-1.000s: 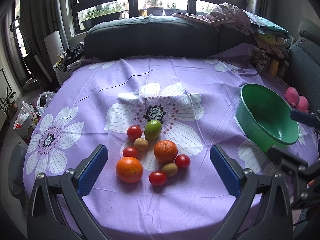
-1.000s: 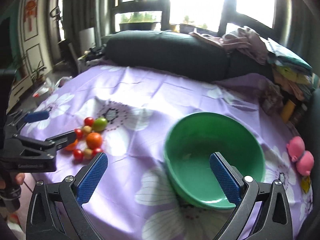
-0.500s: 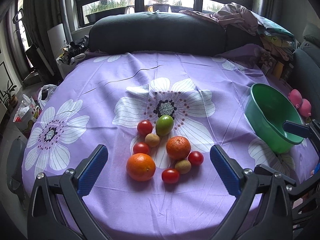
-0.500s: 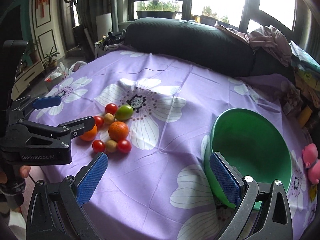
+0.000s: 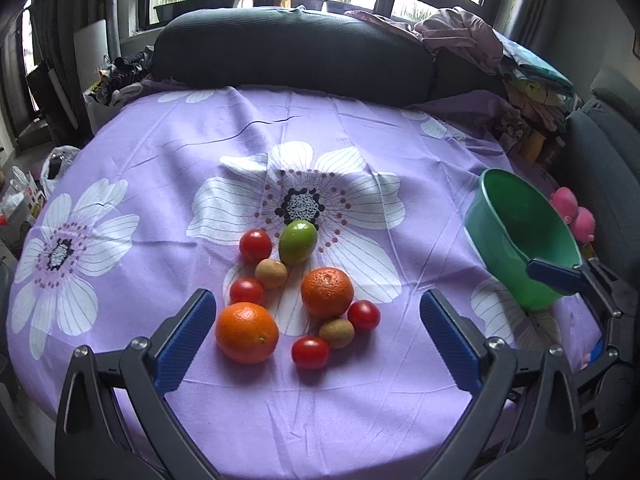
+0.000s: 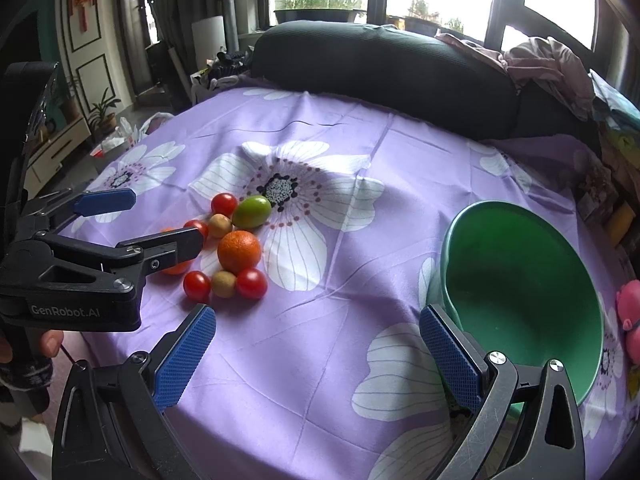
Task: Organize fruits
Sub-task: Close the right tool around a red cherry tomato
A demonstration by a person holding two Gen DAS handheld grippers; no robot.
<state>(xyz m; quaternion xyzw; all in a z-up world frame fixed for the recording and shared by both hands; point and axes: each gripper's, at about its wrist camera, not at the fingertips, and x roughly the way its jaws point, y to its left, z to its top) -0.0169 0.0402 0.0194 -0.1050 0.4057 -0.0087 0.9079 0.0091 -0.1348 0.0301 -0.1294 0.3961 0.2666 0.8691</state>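
Note:
A cluster of fruit lies on the purple flowered cloth: two oranges, a green fruit, several red tomatoes and small tan fruits. The cluster also shows in the right wrist view. My left gripper is open and empty just in front of the cluster. An empty green bowl sits at the right. My right gripper is open and empty over the cloth, the bowl by its right finger.
The round table's cloth drops off at the near edge. A dark cushion and a clothes pile lie behind. A pink toy sits right of the bowl. The left gripper's body shows in the right wrist view.
Both grippers have shifted so the fruit cluster and bowl sit further right and lower in view. The right gripper swung left away from above the bowl. Both stay open.

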